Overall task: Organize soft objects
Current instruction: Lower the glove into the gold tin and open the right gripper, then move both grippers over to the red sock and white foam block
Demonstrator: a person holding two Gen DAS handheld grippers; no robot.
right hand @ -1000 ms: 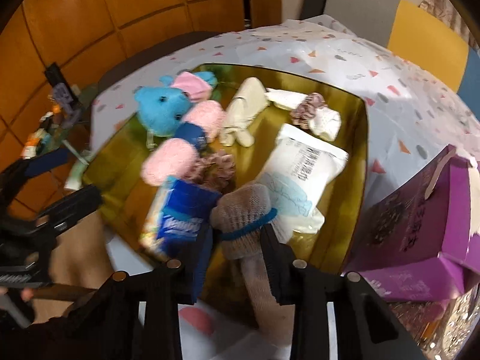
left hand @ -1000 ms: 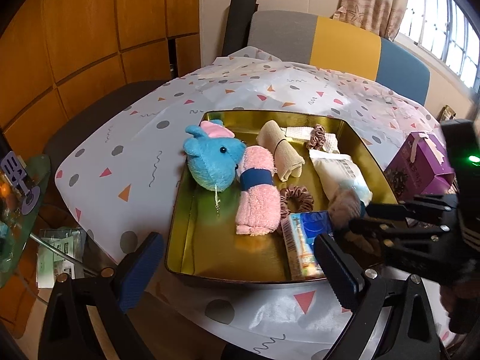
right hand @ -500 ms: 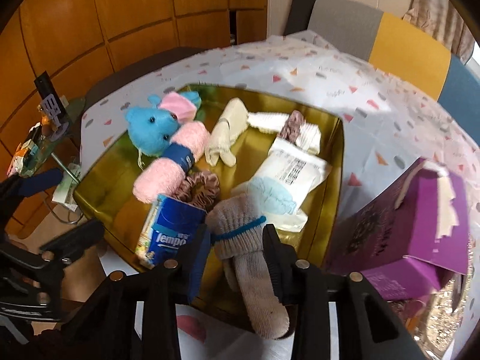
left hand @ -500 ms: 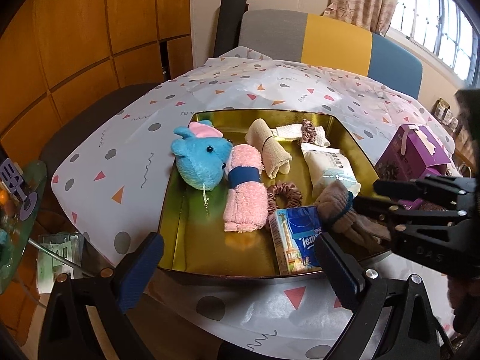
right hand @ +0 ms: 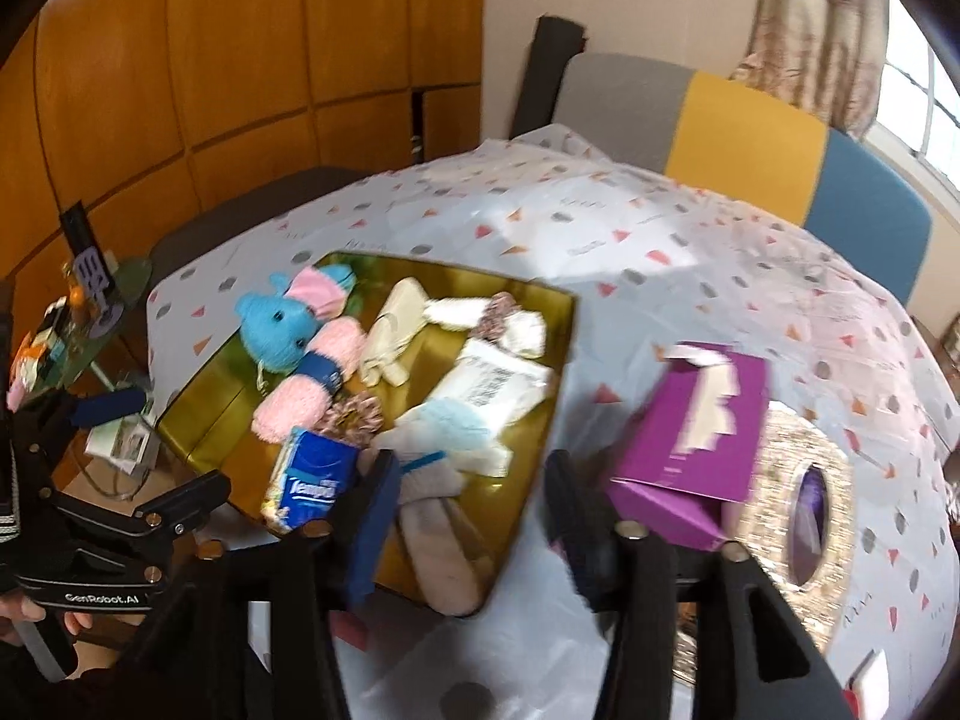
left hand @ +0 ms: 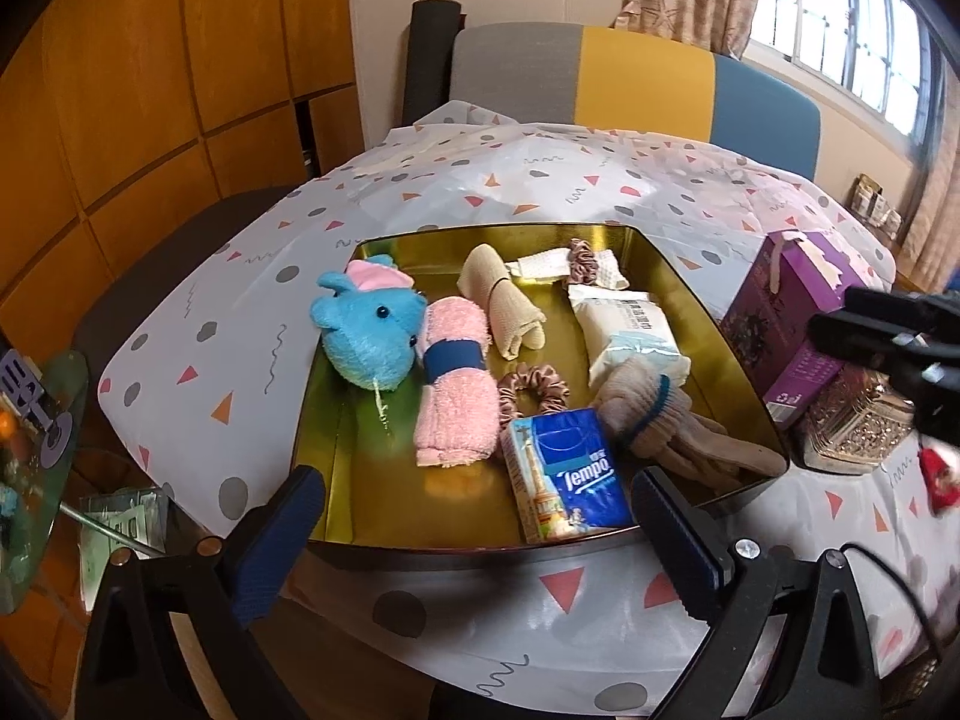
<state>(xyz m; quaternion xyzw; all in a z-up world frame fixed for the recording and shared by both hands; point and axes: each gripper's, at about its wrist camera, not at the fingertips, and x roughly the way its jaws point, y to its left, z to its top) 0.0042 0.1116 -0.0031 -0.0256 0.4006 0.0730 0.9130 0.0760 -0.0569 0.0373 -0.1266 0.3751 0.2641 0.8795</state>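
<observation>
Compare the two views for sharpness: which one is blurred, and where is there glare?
Left wrist view: sharp; the Tempo tissue pack is readable, and the gold tray mirrors the objects. The window is overexposed. Right wrist view: motion blur smears the purple box and the glove. Both views bend straight lines, as fisheye lenses do.

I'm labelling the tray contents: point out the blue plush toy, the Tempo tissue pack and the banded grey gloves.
blue plush toy (left hand: 366, 339), left wrist view, on its face.
Tempo tissue pack (left hand: 564, 474), left wrist view, on its blue front.
grey gloves (left hand: 645, 414), left wrist view, on the cuff beside the blue band.
</observation>
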